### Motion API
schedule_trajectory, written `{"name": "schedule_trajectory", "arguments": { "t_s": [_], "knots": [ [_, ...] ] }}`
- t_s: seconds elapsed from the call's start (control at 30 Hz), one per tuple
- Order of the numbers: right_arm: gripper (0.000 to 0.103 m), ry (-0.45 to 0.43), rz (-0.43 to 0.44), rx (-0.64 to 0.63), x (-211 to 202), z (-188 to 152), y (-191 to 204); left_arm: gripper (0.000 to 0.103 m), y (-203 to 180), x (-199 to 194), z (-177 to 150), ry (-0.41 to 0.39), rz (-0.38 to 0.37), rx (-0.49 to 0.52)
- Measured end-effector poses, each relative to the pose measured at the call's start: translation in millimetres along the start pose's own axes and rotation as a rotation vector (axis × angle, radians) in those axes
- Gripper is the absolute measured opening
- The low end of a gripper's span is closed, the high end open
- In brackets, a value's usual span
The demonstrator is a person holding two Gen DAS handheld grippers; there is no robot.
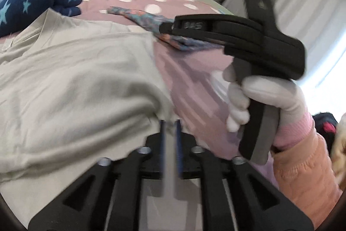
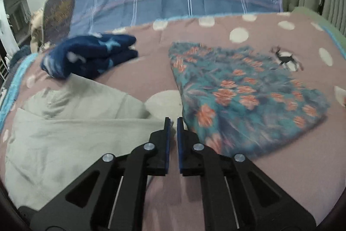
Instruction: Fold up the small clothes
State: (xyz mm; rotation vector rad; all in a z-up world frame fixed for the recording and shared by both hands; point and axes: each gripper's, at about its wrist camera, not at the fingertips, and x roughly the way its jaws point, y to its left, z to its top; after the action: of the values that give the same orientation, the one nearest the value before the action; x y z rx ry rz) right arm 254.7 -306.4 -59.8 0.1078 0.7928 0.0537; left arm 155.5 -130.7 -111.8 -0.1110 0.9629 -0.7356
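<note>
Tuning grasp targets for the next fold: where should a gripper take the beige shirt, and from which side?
Take the beige shirt at its near right corner, where the hem and side edge meet just ahead of the right gripper. Come in low from the bare blanket side, fingers straddling the edge. The shirt lies flat there, and that edge is free, clear of the floral cloth.
</note>
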Motion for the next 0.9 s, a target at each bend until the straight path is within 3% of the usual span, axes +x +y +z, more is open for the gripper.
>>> {"name": "schedule_trajectory", "arguments": {
  "t_s": [0.1, 0.2, 0.3, 0.37, 0.4, 0.47, 0.6, 0.67, 0.8, 0.87, 0.9],
  "knots": [
    [0.02, -0.055, 0.073, -0.017, -41, -16, 2, 0.035, 10, -48, -14, -0.047, 0.05, 0.027],
    [0.026, -0.085, 0.213, -0.042, -81, -51, 13, 0.035, 58, -93, -20, -0.116, 0.128, -0.068],
    [0.028, -0.039, 0.313, -0.046, -87, -80, 29, 0.035, 138, -161, -36, -0.221, 0.351, -0.226],
    [0.029, 0.011, 0.321, -0.043, -79, -95, 37, 0.035, 183, -198, -49, -0.271, 0.449, -0.337],
    [0.029, 0.046, 0.283, -0.038, -69, -104, 38, 0.035, 203, -217, -58, -0.283, 0.498, -0.383],
    [0.028, 0.105, 0.242, -0.01, -49, -116, 37, 0.033, 225, -238, -68, -0.289, 0.539, -0.428],
    [0.028, 0.098, 0.243, 0.0, -46, -118, 37, 0.033, 242, -243, -72, -0.283, 0.46, -0.432],
    [0.029, 0.097, 0.221, -0.021, -46, -119, 41, 0.033, 244, -230, -63, -0.257, 0.469, -0.406],
    [0.047, 0.101, 0.185, -0.108, -47, -121, 60, 0.035, 254, -194, -53, -0.151, 0.506, -0.361],
    [0.052, 0.104, 0.166, -0.15, -44, -123, 66, 0.035, 256, -186, -56, -0.142, 0.537, -0.33],
    [0.053, 0.103, 0.15, -0.167, -44, -124, 69, 0.02, 253, -185, -53, -0.141, 0.549, -0.303]
  ]
}}
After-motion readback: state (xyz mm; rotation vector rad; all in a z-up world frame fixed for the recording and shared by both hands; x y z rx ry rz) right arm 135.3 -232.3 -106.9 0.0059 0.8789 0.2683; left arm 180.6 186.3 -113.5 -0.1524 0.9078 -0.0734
